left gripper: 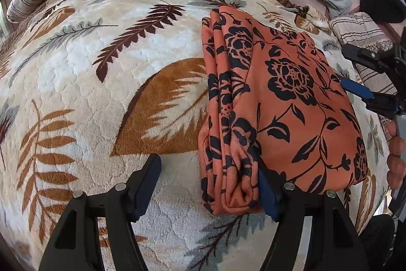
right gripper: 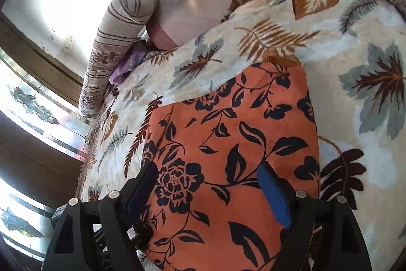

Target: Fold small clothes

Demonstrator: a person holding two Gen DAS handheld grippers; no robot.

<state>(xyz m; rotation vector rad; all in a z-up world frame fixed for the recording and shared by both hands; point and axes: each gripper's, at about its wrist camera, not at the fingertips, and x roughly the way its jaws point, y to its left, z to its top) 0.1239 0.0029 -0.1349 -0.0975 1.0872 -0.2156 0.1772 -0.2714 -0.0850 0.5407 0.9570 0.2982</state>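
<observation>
The orange floral garment (left gripper: 279, 103) sits on the leaf-print blanket (left gripper: 88, 67) on the bed, already folded into a thick rectangle. Left tool (left gripper: 210, 187) is spread open beside the layered edge, one finger touching it, gripping nothing. Right tool (right gripper: 210, 192) hangs wide open over the top panel, empty. I'd say it's the final tidy-up: press flat, square up those stacked edges, and don't snag a single layer.
</observation>
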